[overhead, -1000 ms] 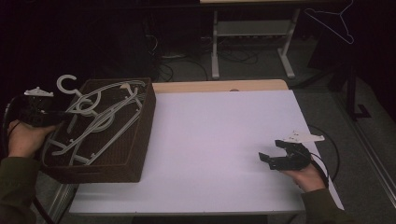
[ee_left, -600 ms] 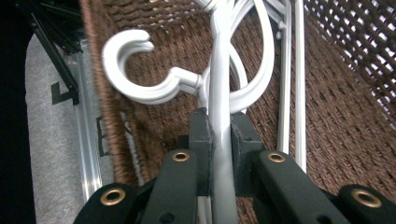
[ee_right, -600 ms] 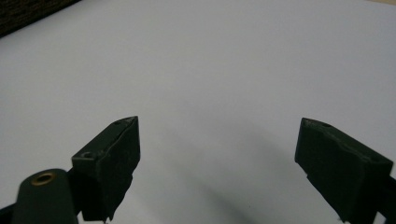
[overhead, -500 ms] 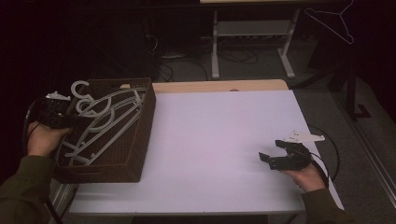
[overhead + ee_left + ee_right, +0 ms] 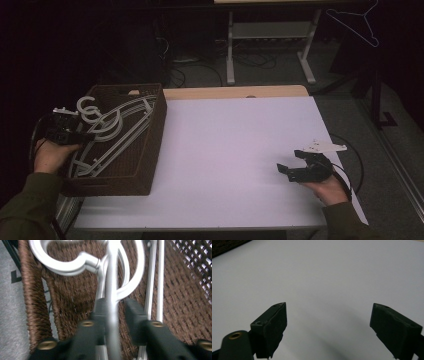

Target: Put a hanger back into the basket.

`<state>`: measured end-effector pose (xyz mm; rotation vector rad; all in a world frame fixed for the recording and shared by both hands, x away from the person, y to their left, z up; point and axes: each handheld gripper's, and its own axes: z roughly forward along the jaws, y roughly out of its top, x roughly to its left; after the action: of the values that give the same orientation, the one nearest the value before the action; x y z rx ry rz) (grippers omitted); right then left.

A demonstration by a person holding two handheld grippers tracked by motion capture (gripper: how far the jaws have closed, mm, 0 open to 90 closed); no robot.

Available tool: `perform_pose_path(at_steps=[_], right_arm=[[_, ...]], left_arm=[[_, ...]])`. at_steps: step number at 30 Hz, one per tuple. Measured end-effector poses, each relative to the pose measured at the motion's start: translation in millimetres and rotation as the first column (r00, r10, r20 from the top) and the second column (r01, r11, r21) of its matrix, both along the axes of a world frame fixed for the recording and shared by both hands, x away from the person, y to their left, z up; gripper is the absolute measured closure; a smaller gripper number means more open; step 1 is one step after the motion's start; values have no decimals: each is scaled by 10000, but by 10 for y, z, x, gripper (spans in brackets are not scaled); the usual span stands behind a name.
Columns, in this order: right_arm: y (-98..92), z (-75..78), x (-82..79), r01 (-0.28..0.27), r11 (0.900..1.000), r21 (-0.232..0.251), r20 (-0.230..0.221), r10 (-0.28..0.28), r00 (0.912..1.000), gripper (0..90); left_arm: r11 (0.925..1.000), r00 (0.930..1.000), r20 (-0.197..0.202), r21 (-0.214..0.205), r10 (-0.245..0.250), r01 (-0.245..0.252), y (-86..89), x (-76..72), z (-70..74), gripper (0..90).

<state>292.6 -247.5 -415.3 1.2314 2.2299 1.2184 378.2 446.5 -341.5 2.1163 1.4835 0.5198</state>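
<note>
Inside one woven basket [image 5: 150,150]: two white hangers [image 5: 117,132]; two grippers visible.

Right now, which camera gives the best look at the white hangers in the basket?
The high view: it shows the whole pile of hangers lying in the wicker basket. The left gripper view shows hooks and one blurred stem close up, between the left gripper jaws. The right gripper view faces the bare table.

Olive-green sleeves on both arms. Each hand-held gripper [image 5: 300,167] black, brass screws on the jaws, grey triangular top plate, black trailing cable.
</note>
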Motion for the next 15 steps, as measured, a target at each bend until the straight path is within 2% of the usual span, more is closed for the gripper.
perform_pose_path(at_steps=[1, 5, 10, 15], right_arm=[[0, 1, -1, 1, 10000, 8, 1, -1, 10000, 137], [0, 2, -2, -5, 10000, 18, -2, 5, 10000, 138], [4, 3, -5, 2, 10000, 41, -11, -1, 10000, 137], [-23, 16, -11, -12, 9999, 157, 135, 10, 9999, 137]], left_arm=[[9999, 10000, 51, 141, 47, -48, -3, -3, 11, 597], [10000, 9989, 469, 42, -73, 71, -7, -29, 78, 478], [9974, 9944, 973, -552, -401, 457, -88, -44, 147, 397], [9854, 9854, 1502, -1371, -799, 1008, -278, -22, 224, 344]])
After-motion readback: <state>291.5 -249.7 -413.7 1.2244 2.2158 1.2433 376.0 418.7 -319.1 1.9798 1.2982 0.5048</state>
